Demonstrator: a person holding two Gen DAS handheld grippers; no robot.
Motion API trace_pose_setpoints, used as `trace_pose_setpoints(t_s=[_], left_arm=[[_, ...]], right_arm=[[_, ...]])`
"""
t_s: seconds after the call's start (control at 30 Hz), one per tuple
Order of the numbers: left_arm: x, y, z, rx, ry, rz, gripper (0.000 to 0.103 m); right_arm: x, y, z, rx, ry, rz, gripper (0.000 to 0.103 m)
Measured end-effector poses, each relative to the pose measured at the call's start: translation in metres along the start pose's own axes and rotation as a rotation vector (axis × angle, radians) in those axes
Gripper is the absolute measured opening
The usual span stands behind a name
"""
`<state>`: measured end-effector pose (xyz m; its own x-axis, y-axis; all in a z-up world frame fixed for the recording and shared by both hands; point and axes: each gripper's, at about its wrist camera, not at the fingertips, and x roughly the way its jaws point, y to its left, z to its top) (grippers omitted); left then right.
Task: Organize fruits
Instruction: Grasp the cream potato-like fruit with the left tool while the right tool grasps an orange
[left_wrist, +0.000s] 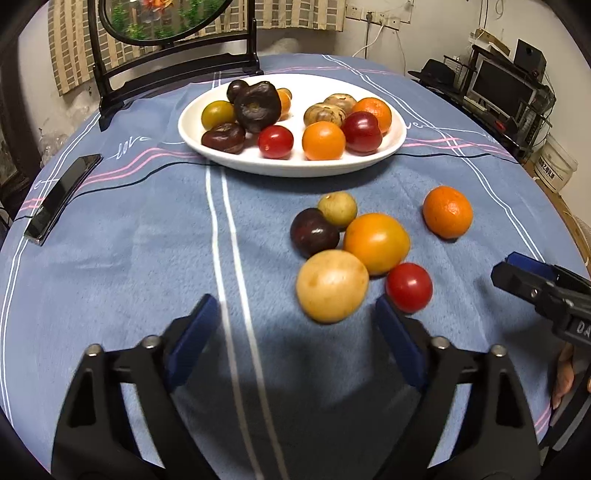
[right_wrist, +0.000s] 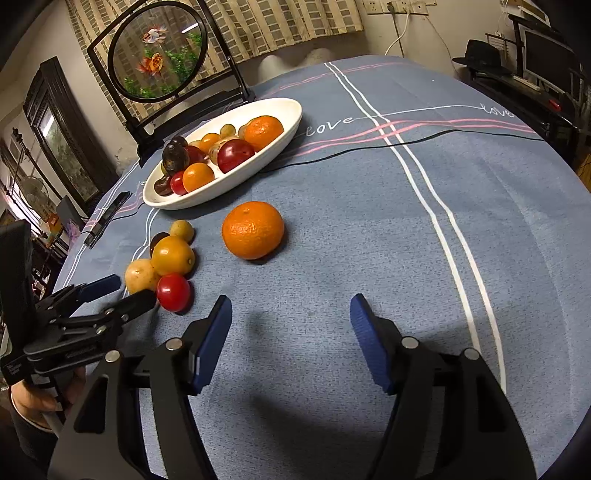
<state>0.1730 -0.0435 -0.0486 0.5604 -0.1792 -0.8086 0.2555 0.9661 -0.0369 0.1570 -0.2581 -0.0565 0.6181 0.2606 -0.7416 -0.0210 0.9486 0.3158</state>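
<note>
Left wrist view: my left tongs (left_wrist: 295, 325) hang apart with nothing clamped; the pale yellow fruit (left_wrist: 331, 285) sits lower centre, just ahead of the tips and not yet between the pads. Red tomato (left_wrist: 409, 287) is just beside the right-hand pad, the yellow-orange fruit (left_wrist: 376, 242) touches the pale one from behind, with a dark plum (left_wrist: 314, 232) and a small greenish fruit (left_wrist: 337, 208) in the same cluster.

Right tongs (right_wrist: 291, 321) are also apart and empty over bare cloth, bottom centre of the right wrist view; the tangerine (right_wrist: 253, 229) lies alone mid-frame, well apart from the cluster. White plate (left_wrist: 391, 147), upper centre, is already half full.

My read on handling: all are light, round and smooth, so they'll roll or squirt out. The tomato and plum are soft-skinned and bruise easily. I'd grip across the widest middle, gently, peeling the pale one off its neighbours.

Writing: "love" is stitched on the desk cloth (right_wrist: 328, 125); the lettering on the tongs body is too partial to read.
</note>
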Motion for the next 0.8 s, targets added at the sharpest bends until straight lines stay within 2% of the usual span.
trace_pose_setpoints(t_s=[0.17,0.2,0.47,0.57,0.7,0.8], left_arm=[[0.001,-0.001,0.003,-0.006,-0.004,-0.029,0.039],[0.001,0.0,0.003,-0.009,-0.006,-0.032,0.037],[0.001,0.012,0.0,-0.057,-0.01,-0.099,0.037],[0.001,0.014,-0.001,-0.066,-0.009,-0.11,0.037],[0.002,0.012,-0.002,-0.065,-0.008,-0.109,0.037],[0.002,0.015,-0.002,-0.072,-0.008,-0.118,0.037]], right_arm=[[0.0,-0.001,0.0,0.0,0.001,0.006,0.069],[0.0,-0.001,0.0,-0.001,0.002,0.007,0.069],[0.003,0.008,0.003,-0.039,0.02,-0.02,0.073],[0.009,0.016,0.009,-0.086,0.046,-0.036,0.073],[0.019,0.033,0.025,-0.186,0.033,-0.111,0.073],[0.031,0.045,0.036,-0.243,0.049,-0.135,0.073]])
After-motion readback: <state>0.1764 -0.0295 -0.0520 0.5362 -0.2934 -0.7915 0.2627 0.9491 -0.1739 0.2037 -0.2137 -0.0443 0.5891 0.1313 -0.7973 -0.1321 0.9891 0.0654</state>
